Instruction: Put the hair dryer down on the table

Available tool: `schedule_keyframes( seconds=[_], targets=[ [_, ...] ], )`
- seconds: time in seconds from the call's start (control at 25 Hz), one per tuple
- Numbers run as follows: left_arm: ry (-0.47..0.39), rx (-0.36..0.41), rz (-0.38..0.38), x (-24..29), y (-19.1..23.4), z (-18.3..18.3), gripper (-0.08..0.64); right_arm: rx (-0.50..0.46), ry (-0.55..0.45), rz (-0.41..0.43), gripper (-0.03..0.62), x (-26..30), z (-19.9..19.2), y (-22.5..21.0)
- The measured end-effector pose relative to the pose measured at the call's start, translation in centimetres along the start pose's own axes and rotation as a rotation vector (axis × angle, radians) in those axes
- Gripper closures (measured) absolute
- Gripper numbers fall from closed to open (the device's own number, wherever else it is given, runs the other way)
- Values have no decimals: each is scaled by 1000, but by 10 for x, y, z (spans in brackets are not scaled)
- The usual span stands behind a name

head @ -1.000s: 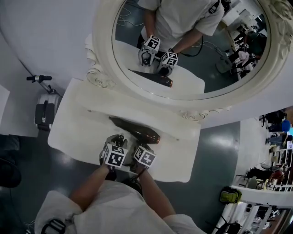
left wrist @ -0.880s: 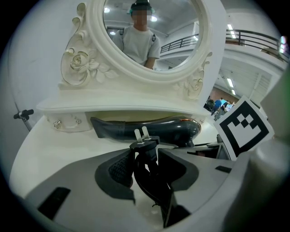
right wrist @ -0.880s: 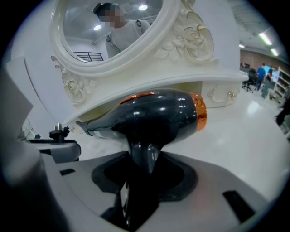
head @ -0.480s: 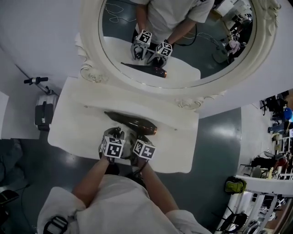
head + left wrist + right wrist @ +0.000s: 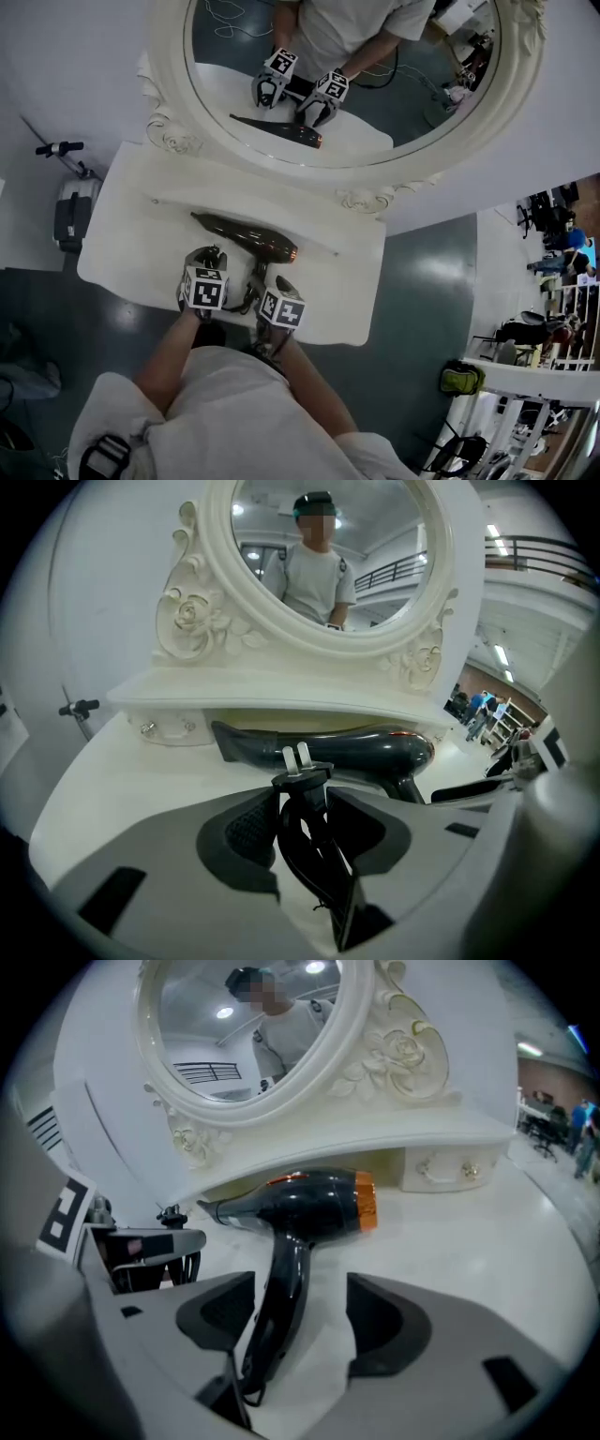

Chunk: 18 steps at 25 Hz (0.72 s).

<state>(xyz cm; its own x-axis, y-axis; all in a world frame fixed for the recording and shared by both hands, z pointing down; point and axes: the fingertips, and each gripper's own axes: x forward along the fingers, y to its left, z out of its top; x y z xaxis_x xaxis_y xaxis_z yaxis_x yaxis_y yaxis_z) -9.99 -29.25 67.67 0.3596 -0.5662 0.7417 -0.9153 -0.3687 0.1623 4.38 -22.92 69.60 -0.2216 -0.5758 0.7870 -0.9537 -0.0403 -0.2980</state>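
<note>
Lying on the table (image 5: 131, 225): the hair dryer (image 5: 248, 239), on its side about midway between the left and right edges, closer to the back edge than to the front.
Barrel: runs along the back edge, nozzle toward the left edge, orange-ringed rear toward the right edge.
Handle: points toward the front edge and passes between the right gripper's jaws.
Right gripper (image 5: 298, 1321): jaws wide apart and clamped on nothing; the handle sits nearer one pad, with a clear gap at the other.
Plug (image 5: 302, 775): stands prongs-up, well off the table.
Left gripper (image 5: 305, 822): jaws drawn in on the plug's neck, with the black cord (image 5: 309, 864) looping down between them; it is near the front edge, just beside the right gripper.
Mirror (image 5: 173, 141): ornate white oval frame rising from the back edge.
</note>
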Motion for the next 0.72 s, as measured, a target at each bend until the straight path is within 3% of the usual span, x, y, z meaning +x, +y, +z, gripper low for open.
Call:
schedule_keyframes(
  seconds=[0.28,0.44,0.72],
  targets=[
    [-36,8,62,1,11,-6,399,-235,-75,10,281,-24,6,20],
    [-37,4,73,7,15,-9,399,-271,-137,1,408,-39,14,24],
    [-40,-16,86,10,21,-16,399,-279,-122,20,492,-48,1,27]
  ],
)
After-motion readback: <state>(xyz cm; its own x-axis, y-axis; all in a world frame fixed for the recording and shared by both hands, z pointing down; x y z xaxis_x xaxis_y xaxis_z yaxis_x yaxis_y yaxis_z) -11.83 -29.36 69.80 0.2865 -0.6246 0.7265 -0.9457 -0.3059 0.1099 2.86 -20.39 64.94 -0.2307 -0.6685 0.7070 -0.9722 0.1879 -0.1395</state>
